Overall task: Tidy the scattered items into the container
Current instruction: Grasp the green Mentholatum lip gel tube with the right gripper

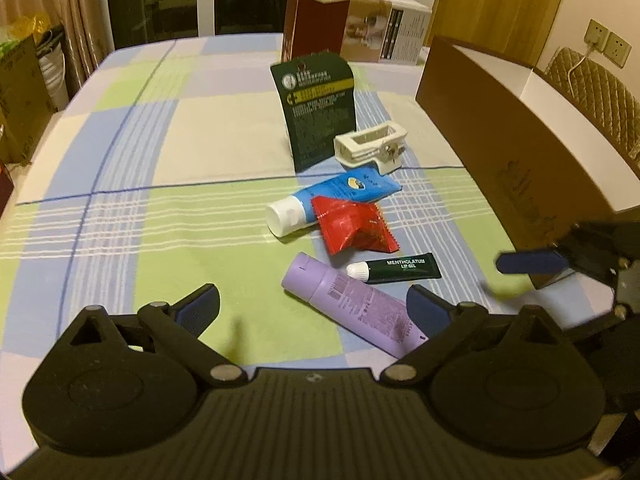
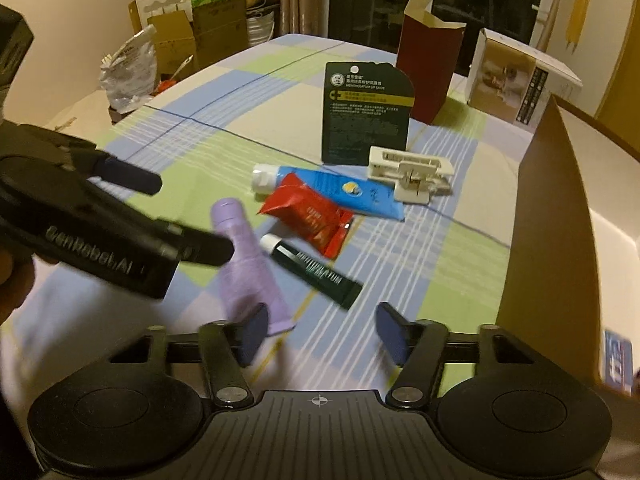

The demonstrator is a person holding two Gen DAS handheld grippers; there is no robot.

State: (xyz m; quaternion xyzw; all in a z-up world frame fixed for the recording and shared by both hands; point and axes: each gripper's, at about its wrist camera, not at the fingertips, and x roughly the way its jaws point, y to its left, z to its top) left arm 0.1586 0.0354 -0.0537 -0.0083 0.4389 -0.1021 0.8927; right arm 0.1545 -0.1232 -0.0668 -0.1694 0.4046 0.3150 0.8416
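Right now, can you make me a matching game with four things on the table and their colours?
Things:
1. lip gel tube
2. squeeze tube with the white cap
3. crinkly packet
4. bottle lying down

Colours:
A. red
B. purple
C. dark green
D. blue

Pairs: 1-C, 2-D, 3-A, 4-B

Both wrist cameras look steeply down along own fingers, near tablecloth (image 1: 180, 140); shared ahead: purple tube (image 1: 352, 300), lip gel (image 2: 316, 274).

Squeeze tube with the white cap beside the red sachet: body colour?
Blue squeeze tube, clearest in the left wrist view.
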